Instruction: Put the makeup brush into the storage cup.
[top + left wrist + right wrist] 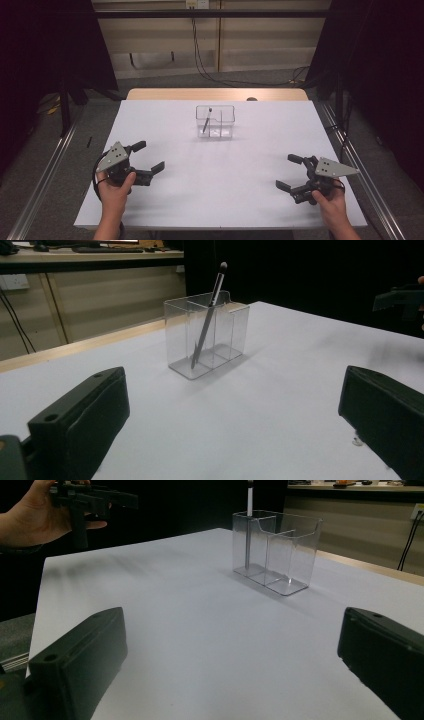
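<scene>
A clear plastic organizer box [215, 121] with compartments stands at the far middle of the white table [220, 200]. A thin grey brush [207, 120] leans in its left compartment, tip up. In the left gripper view the box [227, 332] and brush [207, 315] stand ahead; in the right gripper view the box [292, 550] holds the brush handle [248, 535]. My left gripper [148, 157] is open at the near left, held by a hand. My right gripper [289, 172] is open at the near right. Both hold nothing.
A wooden strip [215, 94] borders the table's far edge. Metal rails [45, 175] run along both sides. Black curtains [380, 60] flank the space, and cables [210, 75] hang at the back wall.
</scene>
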A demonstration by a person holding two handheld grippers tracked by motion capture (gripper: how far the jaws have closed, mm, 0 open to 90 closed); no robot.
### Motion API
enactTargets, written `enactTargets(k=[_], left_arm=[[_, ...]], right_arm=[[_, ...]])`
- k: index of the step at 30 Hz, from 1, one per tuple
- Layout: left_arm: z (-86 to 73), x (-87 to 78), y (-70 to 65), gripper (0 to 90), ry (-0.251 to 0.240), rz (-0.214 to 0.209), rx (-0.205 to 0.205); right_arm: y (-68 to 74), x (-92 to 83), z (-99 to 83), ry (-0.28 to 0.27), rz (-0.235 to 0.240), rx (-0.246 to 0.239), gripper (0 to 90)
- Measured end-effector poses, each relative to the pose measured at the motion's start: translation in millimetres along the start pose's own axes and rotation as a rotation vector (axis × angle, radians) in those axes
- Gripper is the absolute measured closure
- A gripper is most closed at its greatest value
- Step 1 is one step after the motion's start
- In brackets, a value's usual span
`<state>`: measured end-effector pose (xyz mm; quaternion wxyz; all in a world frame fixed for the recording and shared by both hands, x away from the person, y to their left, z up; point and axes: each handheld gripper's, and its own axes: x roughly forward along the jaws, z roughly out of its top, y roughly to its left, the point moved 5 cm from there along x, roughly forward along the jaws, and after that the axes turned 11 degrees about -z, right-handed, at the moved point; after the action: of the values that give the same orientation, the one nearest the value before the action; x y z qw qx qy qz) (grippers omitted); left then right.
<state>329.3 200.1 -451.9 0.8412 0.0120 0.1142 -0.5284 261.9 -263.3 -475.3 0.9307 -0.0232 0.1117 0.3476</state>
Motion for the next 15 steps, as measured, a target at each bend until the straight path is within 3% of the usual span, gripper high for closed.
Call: enactTargets(k=[15], left_arm=[[-3.1, -11.1, -0.2, 0.0, 0.005, 0.015, -0.005]], right_arm=[[-0.7, 0.1, 0.5, -0.003, -0.002, 0.000, 0.0]])
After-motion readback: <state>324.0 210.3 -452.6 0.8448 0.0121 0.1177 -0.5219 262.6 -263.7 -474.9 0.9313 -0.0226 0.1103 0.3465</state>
